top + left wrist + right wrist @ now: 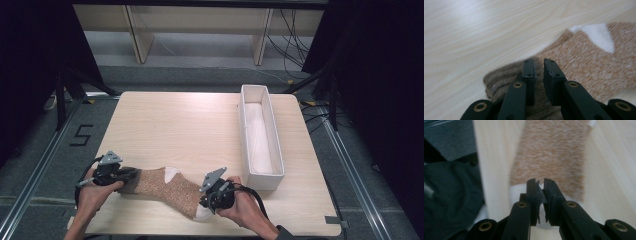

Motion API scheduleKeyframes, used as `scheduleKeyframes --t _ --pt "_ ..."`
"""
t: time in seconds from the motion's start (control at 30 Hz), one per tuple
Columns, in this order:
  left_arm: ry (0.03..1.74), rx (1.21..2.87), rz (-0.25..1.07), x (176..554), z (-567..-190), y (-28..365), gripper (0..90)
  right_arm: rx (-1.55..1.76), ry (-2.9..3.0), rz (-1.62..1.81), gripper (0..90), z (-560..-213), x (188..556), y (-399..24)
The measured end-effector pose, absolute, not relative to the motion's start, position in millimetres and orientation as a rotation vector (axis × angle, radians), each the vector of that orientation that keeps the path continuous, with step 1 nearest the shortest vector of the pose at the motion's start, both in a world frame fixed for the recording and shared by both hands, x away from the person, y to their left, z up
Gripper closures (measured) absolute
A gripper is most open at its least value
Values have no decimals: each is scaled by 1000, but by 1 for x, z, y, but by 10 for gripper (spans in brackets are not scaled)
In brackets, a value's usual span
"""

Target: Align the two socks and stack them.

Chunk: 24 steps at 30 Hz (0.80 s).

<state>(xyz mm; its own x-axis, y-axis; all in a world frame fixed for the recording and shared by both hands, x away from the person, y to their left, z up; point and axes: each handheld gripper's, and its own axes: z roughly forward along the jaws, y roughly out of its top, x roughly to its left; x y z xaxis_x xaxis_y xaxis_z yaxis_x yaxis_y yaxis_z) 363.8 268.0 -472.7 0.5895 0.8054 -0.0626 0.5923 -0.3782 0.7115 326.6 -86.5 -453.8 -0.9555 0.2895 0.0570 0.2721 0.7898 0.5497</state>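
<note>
A brown speckled sock (pixel 160 185) with a white heel patch (pixel 171 173) and a white toe (pixel 202 215) lies flat near the table's front edge. My left gripper (pixel 131 174) is at its ribbed cuff end. In the left gripper view its jaws (pixel 538 61) stand almost together, pinching the ribbed cuff (pixel 499 82), and the sock (pixel 586 60) stretches away to the right. My right gripper (pixel 206 205) is at the toe end. In the right gripper view its jaws (pixel 539 181) are closed down on the white toe (pixel 517 191), with the sock's body (pixel 551 152) beyond.
A long white open box (pixel 276 145) stands along the right side of the wooden table (pixel 175 125). The sock lies close to the front edge. Dark floor and black stands surround the table, with shelving legs at the back.
</note>
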Motion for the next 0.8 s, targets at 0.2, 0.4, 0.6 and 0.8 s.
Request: scheduleKeyframes --t 0.2,0.4,0.6,0.8 --pt "990 2134 340 376 -462 231 666 439 2984 870 821 -461 316 -86" --pt "962 2237 243 399 -470 204 591 470 2997 867 818 -466 314 -90" --pt "990 2280 160 408 -483 192 608 432 2999 869 813 -469 313 -90" --pt "973 2285 157 410 -485 190 798 452 3020 844 817 -476 314 -89"
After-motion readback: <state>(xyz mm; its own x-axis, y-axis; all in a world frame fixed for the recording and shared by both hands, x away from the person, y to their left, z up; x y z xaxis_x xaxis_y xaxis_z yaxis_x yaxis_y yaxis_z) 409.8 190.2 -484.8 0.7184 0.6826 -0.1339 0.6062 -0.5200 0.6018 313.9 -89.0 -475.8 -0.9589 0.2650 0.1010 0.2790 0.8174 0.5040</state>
